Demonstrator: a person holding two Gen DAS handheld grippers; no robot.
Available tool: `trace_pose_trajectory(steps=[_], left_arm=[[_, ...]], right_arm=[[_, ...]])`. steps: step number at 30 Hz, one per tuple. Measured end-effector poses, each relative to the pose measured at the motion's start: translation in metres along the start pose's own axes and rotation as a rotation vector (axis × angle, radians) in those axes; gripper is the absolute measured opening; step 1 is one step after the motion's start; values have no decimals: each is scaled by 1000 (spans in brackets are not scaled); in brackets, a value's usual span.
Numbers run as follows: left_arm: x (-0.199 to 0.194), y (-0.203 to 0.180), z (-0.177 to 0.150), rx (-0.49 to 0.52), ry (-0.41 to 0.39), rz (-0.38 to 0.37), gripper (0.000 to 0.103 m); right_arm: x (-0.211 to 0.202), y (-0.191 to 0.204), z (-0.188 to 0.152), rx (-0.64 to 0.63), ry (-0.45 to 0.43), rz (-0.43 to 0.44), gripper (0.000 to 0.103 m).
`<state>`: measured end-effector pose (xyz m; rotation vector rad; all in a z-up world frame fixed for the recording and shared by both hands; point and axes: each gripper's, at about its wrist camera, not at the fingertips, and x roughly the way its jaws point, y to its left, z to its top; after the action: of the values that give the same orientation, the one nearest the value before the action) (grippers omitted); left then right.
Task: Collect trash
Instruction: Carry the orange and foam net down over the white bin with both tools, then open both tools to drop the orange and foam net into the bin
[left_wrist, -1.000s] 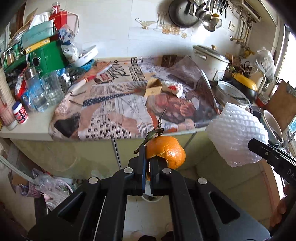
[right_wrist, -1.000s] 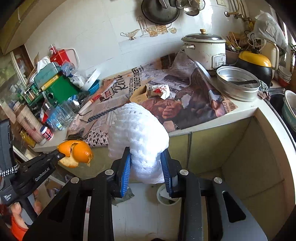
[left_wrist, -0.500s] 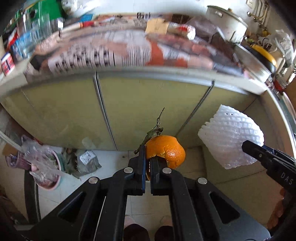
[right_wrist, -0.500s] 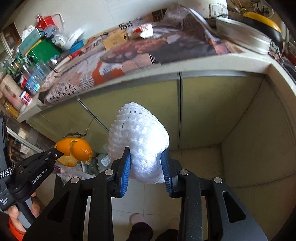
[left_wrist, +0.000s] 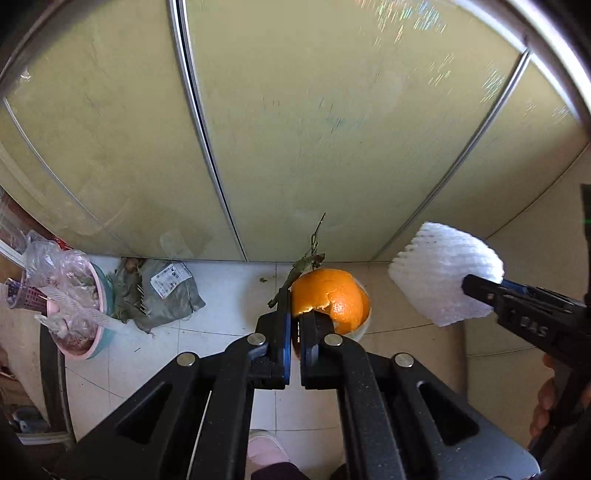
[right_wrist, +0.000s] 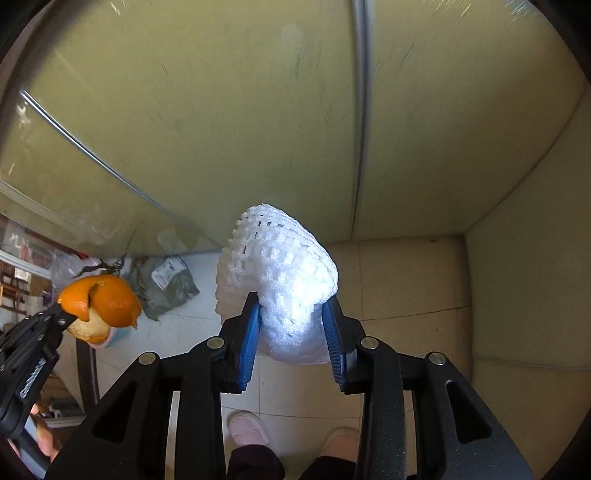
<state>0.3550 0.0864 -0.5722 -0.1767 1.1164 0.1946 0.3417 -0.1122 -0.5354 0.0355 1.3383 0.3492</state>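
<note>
Two pink shoes (right_wrist: 291, 432), right view only

A pale tiled floor (left_wrist: 207, 354) carries a crumpled grey bag (left_wrist: 166, 291) with a white label, beside a pink basin (left_wrist: 79, 332) stuffed with plastic waste, against the cabinet doors (left_wrist: 295, 129)

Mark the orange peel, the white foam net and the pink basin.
orange peel (left_wrist: 332, 295), left wrist view, on its orange outer skin.
white foam net (right_wrist: 284, 280), right wrist view, on its bulging middle.
pink basin (left_wrist: 79, 352), left wrist view, on its lower rim.
</note>
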Motion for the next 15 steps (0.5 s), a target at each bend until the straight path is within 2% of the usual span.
trace_pose_trajectory(steps=[3, 8, 12, 15], left_arm=[[25, 3, -2, -8, 16, -2, 2], [57, 3, -2, -22, 41, -10, 2], [76, -2, 0, -23, 63, -26, 2], [85, -10, 3, -12, 72, -43, 2]], right_arm=[[35, 7, 1, -24, 35, 18, 32], [72, 17, 4, -68, 116, 8, 47], [69, 10, 5, -72, 111, 30, 48], [62, 0, 8, -82, 86, 22, 53]])
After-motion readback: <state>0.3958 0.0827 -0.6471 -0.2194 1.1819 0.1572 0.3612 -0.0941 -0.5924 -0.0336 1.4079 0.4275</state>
